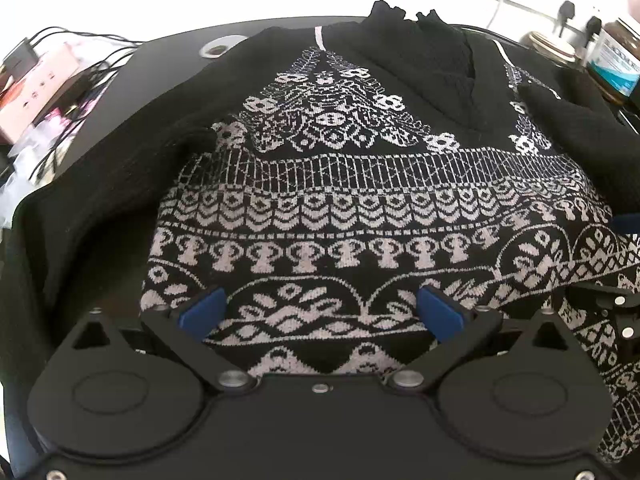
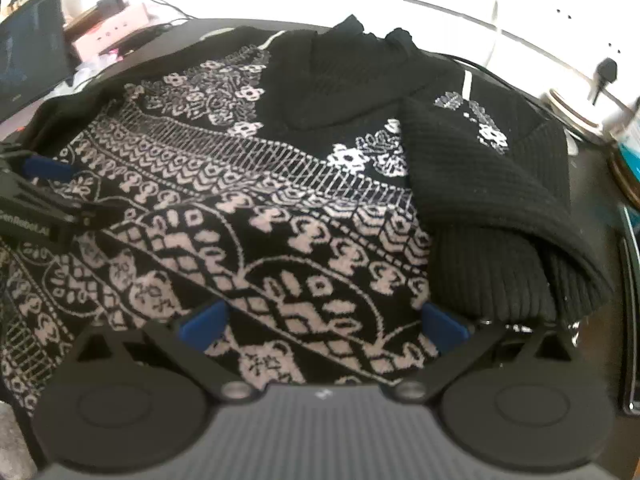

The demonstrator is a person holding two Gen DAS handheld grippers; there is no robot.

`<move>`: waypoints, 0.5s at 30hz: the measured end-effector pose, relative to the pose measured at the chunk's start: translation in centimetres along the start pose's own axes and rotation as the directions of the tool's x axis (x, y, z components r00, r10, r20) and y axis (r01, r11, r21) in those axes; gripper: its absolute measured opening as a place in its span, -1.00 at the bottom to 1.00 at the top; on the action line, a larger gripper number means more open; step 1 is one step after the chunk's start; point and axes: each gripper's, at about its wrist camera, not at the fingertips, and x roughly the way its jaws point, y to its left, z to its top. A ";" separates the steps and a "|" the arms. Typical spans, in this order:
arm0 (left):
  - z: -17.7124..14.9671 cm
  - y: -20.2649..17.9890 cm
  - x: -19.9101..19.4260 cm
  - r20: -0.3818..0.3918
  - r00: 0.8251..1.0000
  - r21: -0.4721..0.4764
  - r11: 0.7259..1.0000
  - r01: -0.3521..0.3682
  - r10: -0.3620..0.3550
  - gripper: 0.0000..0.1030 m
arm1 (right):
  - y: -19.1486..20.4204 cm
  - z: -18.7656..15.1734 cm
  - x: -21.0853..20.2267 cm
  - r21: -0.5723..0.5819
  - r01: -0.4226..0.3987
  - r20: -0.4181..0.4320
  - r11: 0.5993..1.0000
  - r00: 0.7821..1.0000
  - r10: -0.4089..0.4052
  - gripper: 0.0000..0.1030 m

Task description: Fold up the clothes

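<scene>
A black knitted sweater [image 1: 340, 200] with white patterned bands lies spread flat on a dark worktop [image 1: 160, 64], its collar at the far edge and its hem nearest the cameras. Its 2 plain black ribbed sleeves are folded inward: one lies along the left side in the left wrist view, the other [image 2: 500, 200] drapes diagonally over the patterned chest in the right wrist view.

The left hand-held gripper [image 1: 320, 312] hangs over the lower patterned bands, its 2 blue-padded fingers [image 1: 202, 312] spread wide apart with only flat knit showing between them; nothing is pinched. The right hand-held gripper [image 2: 324, 324] hovers over the hem area beside the folded sleeve's cuff, its fingers likewise spread wide and gripping nothing. Each one shows at the edge of the other's view, so the 2 sit close together over the garment.

Beyond the sweater, a pink box [image 1: 36, 80] with black cables [image 1: 80, 40] sits at the far left, and jars [image 1: 616, 60] stand at the far right, by wall plugs [image 1: 566, 12]. A dark screen [image 2: 28, 48] stands at the left in the right wrist view.
</scene>
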 end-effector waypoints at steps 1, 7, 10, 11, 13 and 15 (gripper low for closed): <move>-0.1 0.1 -0.1 0.000 1.000 -0.005 1.000 -0.003 0.003 1.00 | 0.1 0.1 0.1 -0.003 -0.002 0.002 1.000 1.000 0.002 0.99; -0.2 -0.5 -0.2 0.002 1.000 -0.013 1.000 -0.008 0.008 1.00 | -0.1 -0.2 0.1 -0.005 -0.005 0.013 1.000 1.000 0.005 0.99; 0.0 -0.6 -0.1 -0.005 1.000 -0.014 1.000 -0.008 0.008 1.00 | -0.4 -0.3 0.1 0.001 -0.002 0.018 1.000 1.000 0.002 0.99; 0.0 -0.7 -0.2 -0.007 1.000 -0.015 1.000 -0.008 0.008 1.00 | -0.5 -0.4 0.0 0.004 0.000 0.019 1.000 1.000 0.000 0.99; 0.2 -0.6 0.0 -0.012 1.000 -0.015 1.000 -0.007 0.007 1.00 | -0.8 -0.4 -0.1 0.008 0.002 0.021 1.000 1.000 -0.002 0.99; 0.2 -0.6 0.0 -0.016 1.000 -0.016 1.000 -0.007 0.007 1.00 | -0.7 -0.3 0.1 0.012 0.005 0.023 1.000 1.000 -0.005 0.99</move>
